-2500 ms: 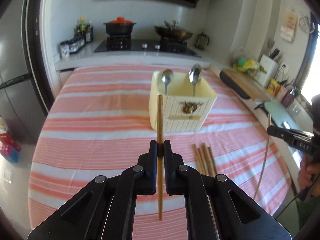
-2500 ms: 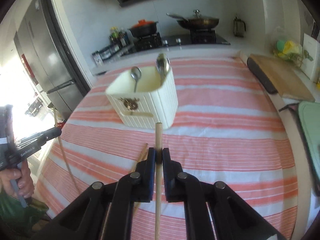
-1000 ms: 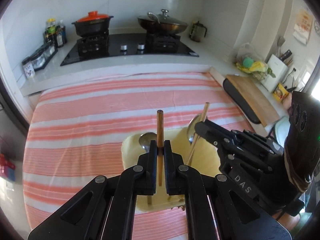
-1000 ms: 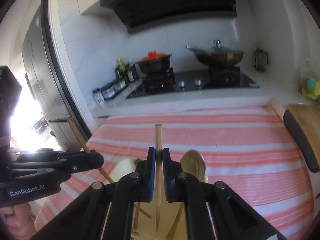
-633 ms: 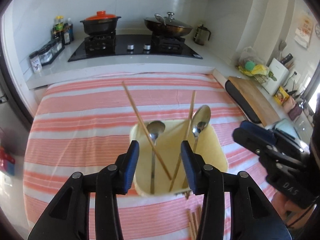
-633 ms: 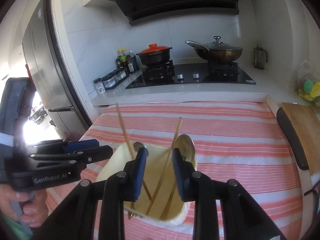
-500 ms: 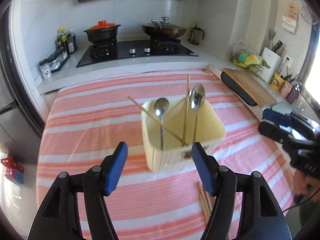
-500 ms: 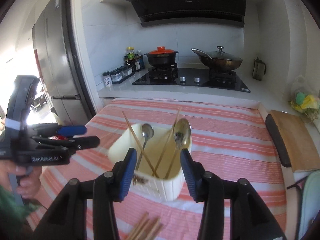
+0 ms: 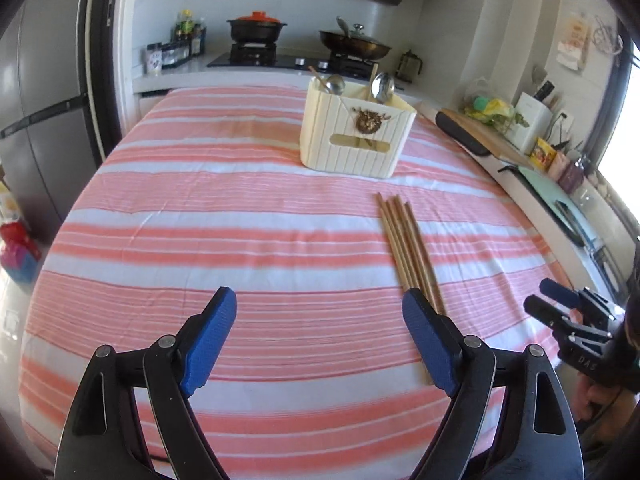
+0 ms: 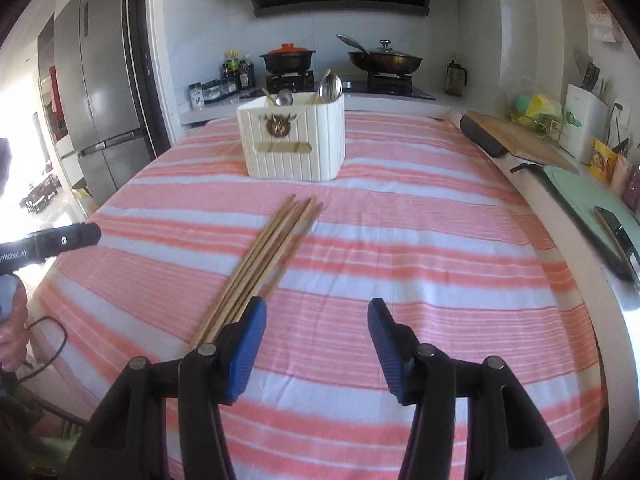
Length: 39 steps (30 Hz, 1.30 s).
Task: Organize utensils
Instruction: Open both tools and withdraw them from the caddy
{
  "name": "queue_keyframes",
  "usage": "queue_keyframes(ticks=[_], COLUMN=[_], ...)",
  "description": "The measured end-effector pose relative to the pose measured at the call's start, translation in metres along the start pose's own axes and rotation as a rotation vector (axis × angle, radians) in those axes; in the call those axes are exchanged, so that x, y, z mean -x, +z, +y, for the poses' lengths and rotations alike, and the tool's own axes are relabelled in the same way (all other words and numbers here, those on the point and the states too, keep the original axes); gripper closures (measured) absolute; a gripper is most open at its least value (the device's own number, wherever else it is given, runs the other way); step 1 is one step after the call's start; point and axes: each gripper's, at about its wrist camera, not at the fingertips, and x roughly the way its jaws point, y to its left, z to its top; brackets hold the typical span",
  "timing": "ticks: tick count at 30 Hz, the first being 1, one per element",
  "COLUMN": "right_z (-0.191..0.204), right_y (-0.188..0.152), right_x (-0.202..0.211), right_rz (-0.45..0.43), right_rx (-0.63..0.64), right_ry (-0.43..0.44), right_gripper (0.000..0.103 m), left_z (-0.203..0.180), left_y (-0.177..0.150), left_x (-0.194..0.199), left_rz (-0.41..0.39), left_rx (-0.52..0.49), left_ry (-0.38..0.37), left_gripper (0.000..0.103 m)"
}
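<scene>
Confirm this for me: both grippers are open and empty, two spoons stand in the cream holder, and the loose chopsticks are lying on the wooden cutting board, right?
Not quite. The loose chopsticks lie on the striped tablecloth in front of the cream holder, as the right wrist view shows; the rest is right.

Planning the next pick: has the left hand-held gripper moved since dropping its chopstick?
Yes. The left hand-held gripper has pulled back from the holder, now open behind the chopsticks.

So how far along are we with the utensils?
Done: two spoons and some chopsticks stand in the cream holder. In hand: nothing; left gripper and right gripper are open. Left: the chopstick bundle on the striped cloth.
</scene>
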Motion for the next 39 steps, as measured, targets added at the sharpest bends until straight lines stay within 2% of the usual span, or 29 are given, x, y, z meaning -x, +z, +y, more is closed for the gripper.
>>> queue_keyframes(ticks=[1,3,6,8,13,16,20,22,24,26,31,35,39], right_z=[0.003,0.008,0.012,0.016,0.025,0.026,0.028,0.028,0.026,0.024,0.028,0.035,0.039], right_y=[-0.005,-0.008,-0.007,-0.005,-0.003,-0.006,-0.009,-0.009,-0.009,-0.009,-0.012,-0.013,-0.012], right_x=[0.003,0.008,0.016,0.018,0.021,0.019,0.018,0.019,0.02,0.02,0.018,0.017,0.013], right_rz=[0.005,-0.001,-0.03,-0.039,-0.063,-0.055,-0.051,-0.056,-0.061,-0.06,-0.055,-0.053,-0.047], right_rx=[0.016,0.035,0.031,0.034,0.053,0.041,0.043,0.042,0.029,0.015,0.016,0.038,0.045], right_ry=[-0.015,-0.032,-0.042,-0.058,-0.06,-0.055,-0.056,-0.061,-0.063,-0.066,-0.072,-0.064,-0.039], right_gripper=[0.047,0.034,0.025,0.023,0.021,0.02,0.02,0.02,0.019,0.017,0.014,0.014,0.008], left_z=[-0.003,-0.007,-0.008,-0.008,-0.018,-0.021,-0.028,-0.031,-0.031,-0.033,-0.039,-0.034,-0.027], left_y=[-0.002,-0.005,-0.002,0.0,-0.002,-0.009,-0.014,-0.016,-0.018,-0.017,-0.015,-0.016,-0.02], left_x=[0.004,0.012,0.018,0.023,0.026,0.028,0.024,0.023,0.027,0.028,0.029,0.025,0.017], left_rz=[-0.03,-0.078,-0.101,-0.119,-0.103,-0.105,-0.075,-0.072,-0.081,-0.075,-0.071,-0.052,-0.023], left_rx=[-0.011,-0.023,-0.011,-0.004,-0.069,-0.061,-0.071,-0.082,-0.076,-0.067,-0.089,-0.055,-0.031], left_ry=[0.011,0.014,-0.015,-0.017,-0.002,0.011,0.079,0.059,-0.009,-0.044,-0.032,-0.021,0.012], left_gripper=[0.017,0.017,0.013,0.011,0.005,0.001,0.001,0.001,0.001,0.001,0.001,0.001,0.001])
